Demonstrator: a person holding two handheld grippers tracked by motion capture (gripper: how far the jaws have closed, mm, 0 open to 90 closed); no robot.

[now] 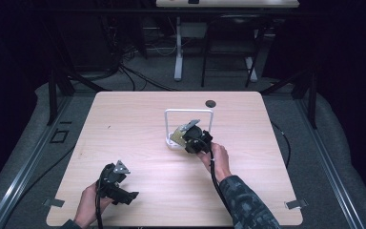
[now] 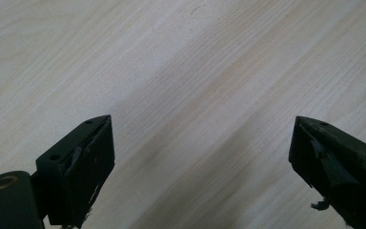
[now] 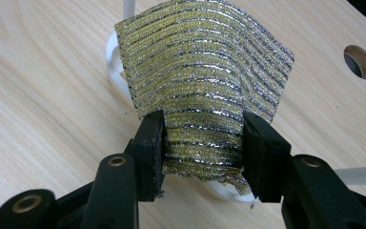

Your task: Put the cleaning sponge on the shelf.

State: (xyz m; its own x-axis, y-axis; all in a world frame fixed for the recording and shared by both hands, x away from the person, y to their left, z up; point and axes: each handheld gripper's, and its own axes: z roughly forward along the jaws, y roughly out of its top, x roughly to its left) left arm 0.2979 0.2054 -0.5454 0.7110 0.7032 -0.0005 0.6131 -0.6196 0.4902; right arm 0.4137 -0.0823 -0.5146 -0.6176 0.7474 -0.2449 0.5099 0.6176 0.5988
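A yellow and silver striped scrubbing cloth (image 3: 205, 81) is pinched between the jaws of my right gripper (image 3: 204, 143), bent and standing up over the white base of a small rack (image 3: 112, 57). From above, the right gripper (image 1: 190, 137) sits at the foot of the white wire rack (image 1: 189, 111) near the table's middle, with the cloth (image 1: 176, 136) just left of it. My left gripper (image 1: 116, 183) rests low at the front left of the table. In the left gripper view its jaws stand wide apart over bare wood, and the left gripper (image 2: 202, 157) holds nothing.
The light wooden table (image 1: 138, 119) has a round cable hole (image 1: 210, 103) at its back middle, also seen as a hole (image 3: 360, 62) beyond the cloth. Dark floor, cables and another desk's legs (image 1: 177, 47) lie behind the table.
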